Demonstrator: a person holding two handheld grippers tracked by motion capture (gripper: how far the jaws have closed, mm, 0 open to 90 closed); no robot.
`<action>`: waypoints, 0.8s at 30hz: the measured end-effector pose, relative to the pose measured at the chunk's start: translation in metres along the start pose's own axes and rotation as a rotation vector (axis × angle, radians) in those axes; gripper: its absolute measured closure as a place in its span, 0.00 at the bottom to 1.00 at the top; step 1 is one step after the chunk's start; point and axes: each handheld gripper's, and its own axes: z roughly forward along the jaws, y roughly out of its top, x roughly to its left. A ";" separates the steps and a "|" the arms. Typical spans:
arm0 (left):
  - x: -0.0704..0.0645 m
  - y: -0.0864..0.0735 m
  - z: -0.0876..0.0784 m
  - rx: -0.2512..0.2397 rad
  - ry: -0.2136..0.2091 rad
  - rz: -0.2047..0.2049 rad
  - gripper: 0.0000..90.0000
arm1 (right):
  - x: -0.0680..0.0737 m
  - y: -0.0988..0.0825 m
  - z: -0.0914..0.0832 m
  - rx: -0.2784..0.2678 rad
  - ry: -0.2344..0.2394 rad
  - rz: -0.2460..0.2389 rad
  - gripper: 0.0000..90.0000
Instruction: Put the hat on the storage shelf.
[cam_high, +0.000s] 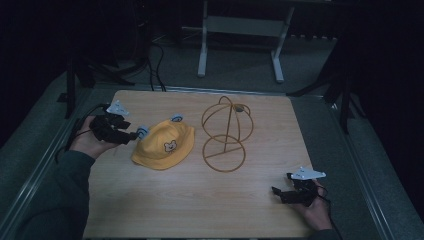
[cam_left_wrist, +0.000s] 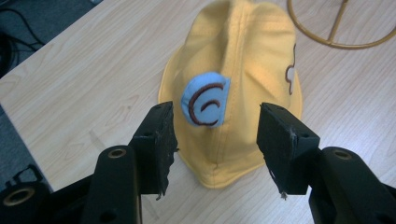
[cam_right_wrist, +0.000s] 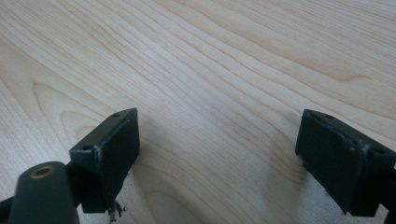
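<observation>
A yellow child's hat (cam_high: 162, 144) with blue ears and a bear patch lies on the wooden table (cam_high: 200, 200), left of centre. Its near blue ear (cam_left_wrist: 204, 99) faces my left gripper (cam_left_wrist: 215, 135), which is open with its jaws standing on either side of the hat's brim, not closed on it. In the high view that left gripper (cam_high: 131, 134) sits at the hat's left edge. A gold wire hat stand (cam_high: 226, 131) rises just right of the hat. My right gripper (cam_high: 281, 186) rests open near the table's front right; between its pads (cam_right_wrist: 217, 163) lies bare wood.
A metal frame (cam_high: 240, 30) stands on the floor beyond the table. Cables (cam_high: 156, 65) run along the floor at the back left. Dark surroundings ring the table on all sides.
</observation>
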 end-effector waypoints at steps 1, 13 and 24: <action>0.001 0.003 0.001 0.000 -0.005 0.001 0.51 | 0.000 0.000 0.000 0.000 0.001 -0.001 0.15; 0.009 0.011 0.002 -0.001 -0.017 0.022 0.52 | 0.000 0.000 0.000 0.000 0.002 -0.002 0.15; 0.017 0.017 0.003 0.012 -0.030 0.019 0.55 | 0.000 0.000 0.000 -0.001 0.001 0.001 0.16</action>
